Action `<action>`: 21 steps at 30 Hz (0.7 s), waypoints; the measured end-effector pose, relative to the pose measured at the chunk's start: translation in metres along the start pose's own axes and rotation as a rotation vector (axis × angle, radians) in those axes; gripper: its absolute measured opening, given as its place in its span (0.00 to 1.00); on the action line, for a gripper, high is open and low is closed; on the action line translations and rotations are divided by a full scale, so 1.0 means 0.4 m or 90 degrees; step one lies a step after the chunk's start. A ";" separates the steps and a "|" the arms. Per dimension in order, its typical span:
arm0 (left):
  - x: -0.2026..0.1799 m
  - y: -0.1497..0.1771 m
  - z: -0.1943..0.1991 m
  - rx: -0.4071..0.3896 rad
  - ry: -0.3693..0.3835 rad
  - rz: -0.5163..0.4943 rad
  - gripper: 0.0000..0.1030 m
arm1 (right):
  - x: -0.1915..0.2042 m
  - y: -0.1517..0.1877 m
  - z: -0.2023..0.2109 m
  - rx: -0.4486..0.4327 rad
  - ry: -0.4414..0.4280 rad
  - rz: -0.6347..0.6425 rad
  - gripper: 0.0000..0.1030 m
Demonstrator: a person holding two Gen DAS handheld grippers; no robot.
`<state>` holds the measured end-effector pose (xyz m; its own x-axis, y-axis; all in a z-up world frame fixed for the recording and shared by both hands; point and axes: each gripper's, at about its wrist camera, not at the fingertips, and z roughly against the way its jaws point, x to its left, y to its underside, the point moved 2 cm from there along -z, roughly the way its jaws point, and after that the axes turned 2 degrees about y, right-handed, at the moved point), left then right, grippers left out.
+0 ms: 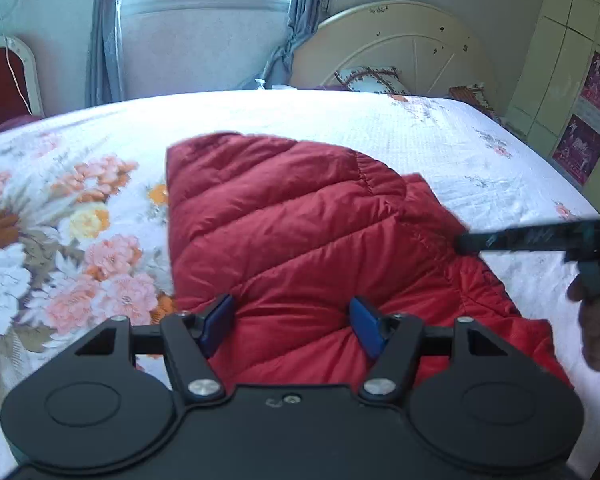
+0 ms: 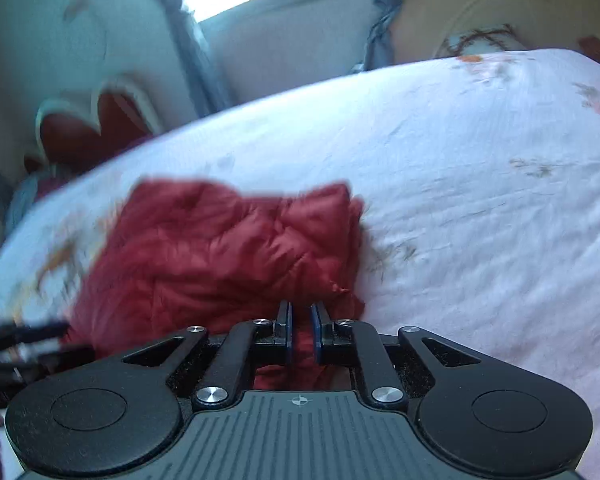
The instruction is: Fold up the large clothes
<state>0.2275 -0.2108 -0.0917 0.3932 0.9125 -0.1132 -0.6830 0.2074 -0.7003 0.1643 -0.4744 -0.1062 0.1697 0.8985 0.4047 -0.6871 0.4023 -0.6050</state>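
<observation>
A red quilted jacket (image 1: 292,220) lies partly folded on the floral bedsheet (image 1: 80,220). My left gripper (image 1: 292,322) is open just above the jacket's near edge, and its blue pads (image 1: 216,324) stand wide apart with red fabric below them. From the right, my right gripper (image 1: 466,245) reaches the jacket's right hem, held by a person's hand (image 1: 596,320). In the right wrist view the right gripper (image 2: 302,332) has its jaws nearly together, pinched on a fold of the jacket (image 2: 220,248). That view is blurred. The left gripper (image 2: 40,336) shows at its left edge.
The bed (image 1: 440,140) fills both views, with a cream headboard (image 1: 400,40) and a pillow (image 1: 372,80) at the far right. A window with grey curtains (image 1: 104,40) is behind. A red-backed chair (image 1: 4,80) stands at the left, a wardrobe (image 1: 572,60) at the right.
</observation>
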 end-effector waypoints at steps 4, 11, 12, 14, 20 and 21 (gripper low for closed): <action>0.019 0.011 0.039 -0.022 -0.013 0.019 0.83 | -0.090 -0.008 0.069 -0.058 -0.037 -0.105 0.65; 0.079 0.020 0.003 -0.004 0.037 0.110 0.83 | -0.154 0.013 -0.014 0.031 -0.119 -0.173 0.65; 0.089 0.023 -0.003 -0.003 0.061 0.133 0.84 | -0.151 0.018 -0.028 0.039 -0.126 -0.182 0.65; 0.102 0.031 -0.019 0.004 0.065 0.162 0.87 | -0.149 0.027 -0.044 0.048 -0.129 -0.192 0.65; 0.138 0.050 -0.048 0.017 0.082 0.245 0.87 | -0.123 0.022 -0.068 0.055 -0.153 -0.166 0.62; 0.136 0.052 -0.046 0.018 0.085 0.248 0.87 | -0.124 0.021 -0.073 0.057 -0.159 -0.174 0.59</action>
<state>0.2462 -0.1635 -0.1254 0.1761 0.8715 -0.4578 -0.8122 -0.1341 -0.5677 0.1707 -0.5107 -0.1514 0.1853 0.6855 0.7041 -0.7012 0.5942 -0.3940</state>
